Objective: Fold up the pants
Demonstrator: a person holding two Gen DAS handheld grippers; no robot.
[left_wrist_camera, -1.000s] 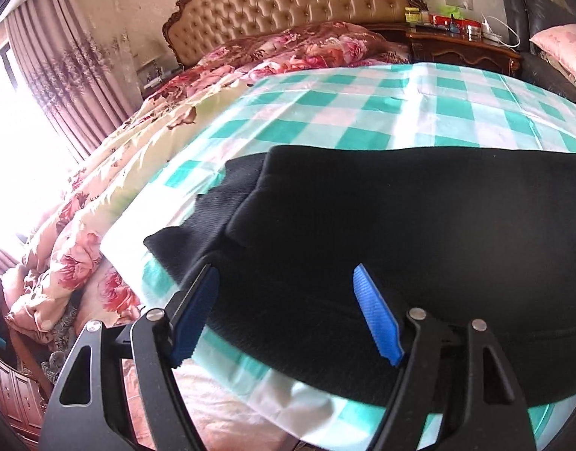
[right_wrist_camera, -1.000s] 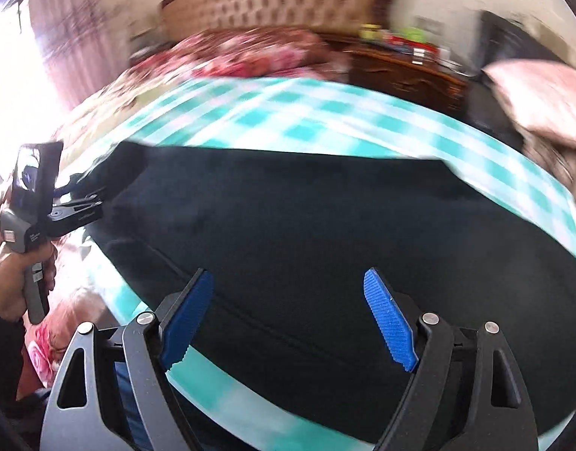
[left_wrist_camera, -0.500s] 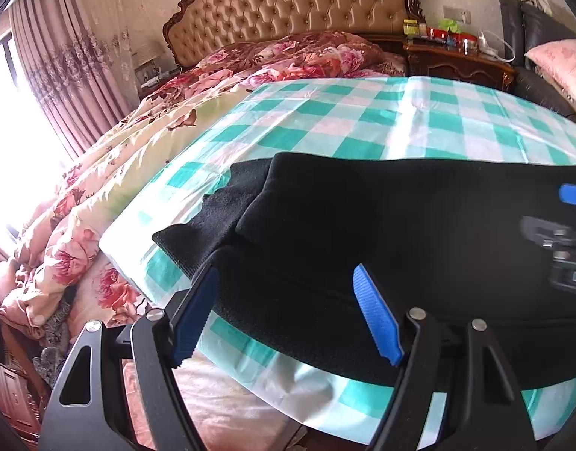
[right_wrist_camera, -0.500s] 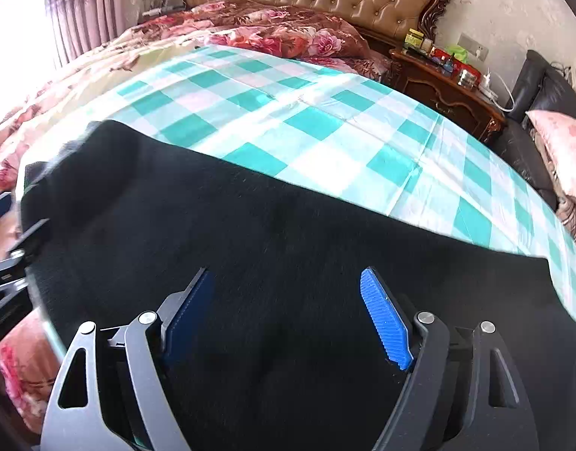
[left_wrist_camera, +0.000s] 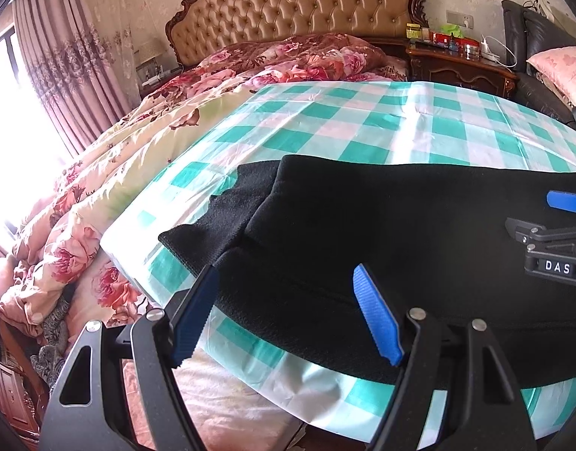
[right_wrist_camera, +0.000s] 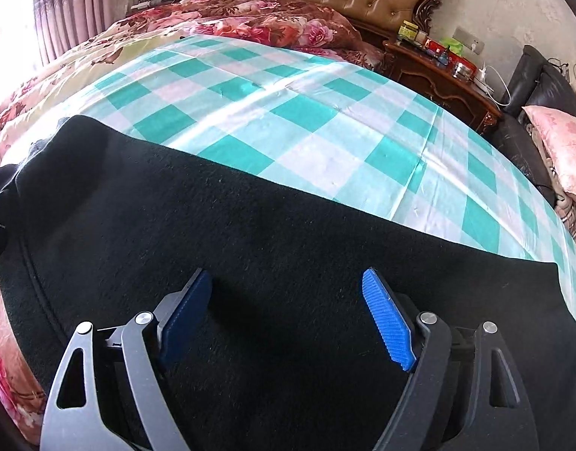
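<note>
The pants (left_wrist_camera: 400,233) lie flat on the checked cloth (left_wrist_camera: 363,124), a long black band running left to right along the cloth's near edge. They look folded lengthwise already, one leg on the other; this is judged from the doubled layers at the left end, where a lower layer (left_wrist_camera: 212,225) sticks out past the upper one toward the cloth's left corner. The far long edge is straight. The right end stops short of the cloth's right edge in the right wrist view.

The left gripper (left_wrist_camera: 284,312) is wide open and holds nothing. It hovers at the near edge, over the left end of the pants, with the fabric directly ahead and below. Whether the fingers (left_wrist_camera: 378,323) touch the cloth cannot be told.

The right gripper (right_wrist_camera: 288,319) is also wide open and empty, low over the middle of the pants (right_wrist_camera: 250,225), with fabric under both fingers. Contact cannot be told. It shows in the left wrist view at the right margin, above the band.

Key relation: the long axis runs across both grippers, not away from them. The left gripper is nearer the left end; the right sits near mid-length.

Judgement: the next fold would bring one end over the other along this axis, so the left end needs a grip through both layers.

The cloth sits on a bed with a floral quilt (left_wrist_camera: 100,206).
</note>
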